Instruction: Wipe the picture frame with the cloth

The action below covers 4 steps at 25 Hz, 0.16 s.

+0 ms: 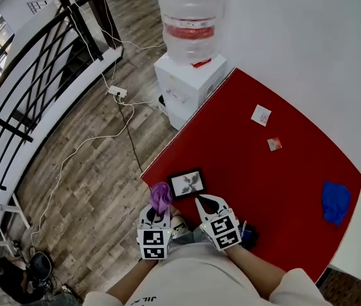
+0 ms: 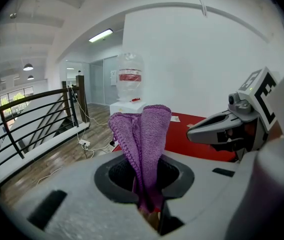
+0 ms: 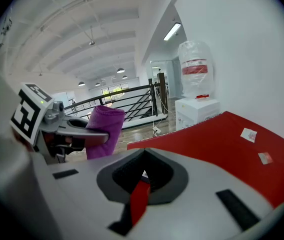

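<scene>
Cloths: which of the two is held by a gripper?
The purple cloth, clamped in the left gripper; the blue cloth lies loose on the red table.

Left gripper (image 2: 144,184) jaws clamped on purple cloth (image 2: 144,134), cloth bunched upright, right gripper (image 2: 204,129) just beside, red table (image 2: 192,140) beyond, water dispenser (image 2: 129,84) behind.

We see a red rectangular tabletop (image 1: 263,171) with a small white square card (image 1: 261,115), a little red-and-white packet (image 1: 274,144) near it, and a crumpled blue cloth (image 1: 335,201) by the far edge. Beside the table stands a white water dispenser (image 1: 190,81) topped by a clear bottle (image 1: 190,18). A white power strip (image 1: 118,92) lies on the wood-plank floor (image 1: 84,158), near a black metal railing (image 1: 34,62).
</scene>
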Tool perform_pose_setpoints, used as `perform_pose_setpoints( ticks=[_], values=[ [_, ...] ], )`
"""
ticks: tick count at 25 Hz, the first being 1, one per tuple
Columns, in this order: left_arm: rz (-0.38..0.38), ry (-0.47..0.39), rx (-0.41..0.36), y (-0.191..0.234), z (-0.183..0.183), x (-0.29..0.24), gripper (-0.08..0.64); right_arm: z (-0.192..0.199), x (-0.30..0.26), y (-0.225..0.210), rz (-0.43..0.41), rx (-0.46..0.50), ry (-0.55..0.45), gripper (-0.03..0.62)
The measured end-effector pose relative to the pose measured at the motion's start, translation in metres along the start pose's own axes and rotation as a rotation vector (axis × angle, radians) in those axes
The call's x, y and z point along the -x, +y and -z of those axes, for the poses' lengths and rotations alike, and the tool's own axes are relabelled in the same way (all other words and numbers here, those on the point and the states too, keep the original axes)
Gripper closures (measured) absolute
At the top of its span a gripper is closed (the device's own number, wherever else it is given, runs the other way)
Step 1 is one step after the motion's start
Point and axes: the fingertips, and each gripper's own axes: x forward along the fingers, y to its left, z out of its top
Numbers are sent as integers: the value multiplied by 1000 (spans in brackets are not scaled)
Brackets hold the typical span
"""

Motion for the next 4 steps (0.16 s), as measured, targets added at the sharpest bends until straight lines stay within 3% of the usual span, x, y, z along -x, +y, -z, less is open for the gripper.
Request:
perform_pose_setpoints(
  ticks=[4],
  values=[
    [-4,-8,5,1,0,4,499,2,3,-3,12,6,2,589]
  ],
)
